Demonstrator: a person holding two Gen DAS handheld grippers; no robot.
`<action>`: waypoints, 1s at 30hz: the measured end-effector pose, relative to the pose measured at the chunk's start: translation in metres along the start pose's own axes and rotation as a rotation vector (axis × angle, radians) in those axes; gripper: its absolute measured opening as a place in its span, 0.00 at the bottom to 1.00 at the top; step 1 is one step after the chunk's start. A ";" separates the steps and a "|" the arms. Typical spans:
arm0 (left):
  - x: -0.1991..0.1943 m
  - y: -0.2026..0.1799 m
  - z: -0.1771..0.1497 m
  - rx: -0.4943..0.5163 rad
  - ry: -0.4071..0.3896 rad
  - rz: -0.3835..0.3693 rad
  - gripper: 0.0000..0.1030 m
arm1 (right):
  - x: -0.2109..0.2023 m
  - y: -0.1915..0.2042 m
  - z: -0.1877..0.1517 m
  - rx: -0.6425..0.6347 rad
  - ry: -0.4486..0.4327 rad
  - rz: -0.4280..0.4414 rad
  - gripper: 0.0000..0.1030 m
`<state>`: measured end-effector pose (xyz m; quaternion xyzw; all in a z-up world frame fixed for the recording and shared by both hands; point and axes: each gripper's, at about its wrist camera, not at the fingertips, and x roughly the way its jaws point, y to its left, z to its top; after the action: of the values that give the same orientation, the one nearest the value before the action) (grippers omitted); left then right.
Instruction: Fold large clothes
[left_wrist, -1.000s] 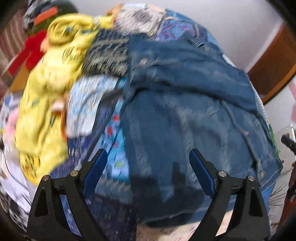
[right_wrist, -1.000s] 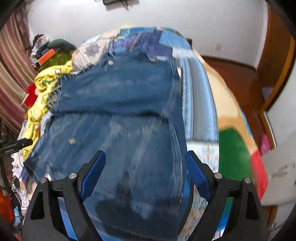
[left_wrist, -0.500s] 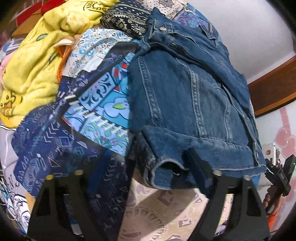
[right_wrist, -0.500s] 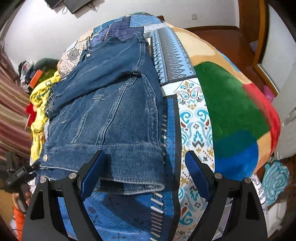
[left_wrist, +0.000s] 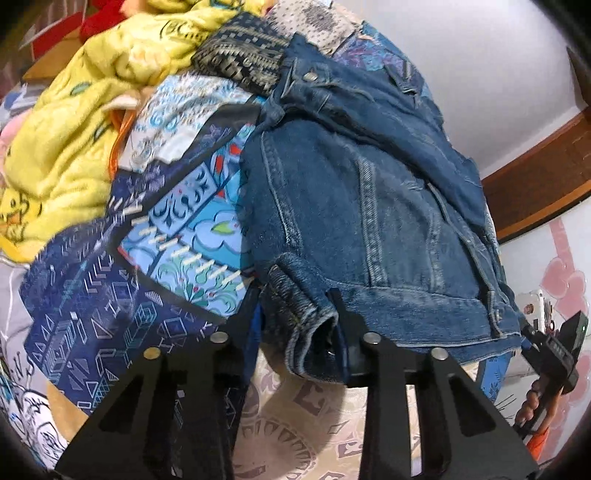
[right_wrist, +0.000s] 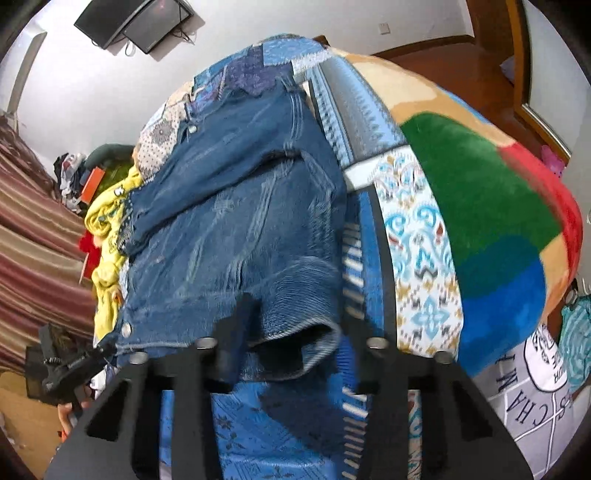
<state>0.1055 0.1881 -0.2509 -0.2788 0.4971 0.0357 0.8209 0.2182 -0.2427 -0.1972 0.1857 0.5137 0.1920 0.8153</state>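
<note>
1. Bedroom setting: bed covered by a patchwork bedspread (left_wrist: 173, 229) in blue, white, green and red panels; white wall and wood trim behind; wall-mounted screen (right_wrist: 133, 20) visible from the right wrist view.
2. Task item: denim jacket (left_wrist: 362, 206), lying on the bedspread, already doubled over, hem edge facing both cameras at the near edge of the bed.
3. Beside the jacket, on its left in the left wrist view: yellow fleece garment (left_wrist: 74, 125) in a loose heap, touching other patterned cloth, apart from the hem.
4. Left tool (left_wrist: 295, 314): closed in around the left hem corner, thick rolled denim edge between the fingers; firm clamping not confirmed, gap partly hidden by cloth.
5. Right tool (right_wrist: 291, 325): narrowed around the right hem corner, folded edge sagging between the fingers; contact on both sides cannot be told.
6. Handling estimate: heavy, stiff for cloth, high friction, not fragile. Likely to hold a crease and to drag on the bedspread rather than slide.
7. Recommended hold: hem corners, through all layers at the stitched band; avoid single-layer pinches, which may let the lower layer drop.
8. Risk: bedspread caught together with the denim at either corner.
</note>
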 end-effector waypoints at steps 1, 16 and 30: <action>-0.002 -0.002 0.002 0.007 -0.007 0.000 0.26 | -0.001 0.002 0.003 -0.013 -0.004 0.000 0.20; -0.046 -0.051 0.076 0.120 -0.231 -0.081 0.13 | -0.006 0.065 0.074 -0.267 -0.165 0.034 0.10; 0.003 -0.077 0.256 0.007 -0.357 -0.090 0.13 | 0.034 0.110 0.223 -0.376 -0.334 -0.060 0.09</action>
<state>0.3368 0.2486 -0.1307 -0.2871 0.3307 0.0461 0.8978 0.4216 -0.1542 -0.0783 0.0446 0.3322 0.2268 0.9145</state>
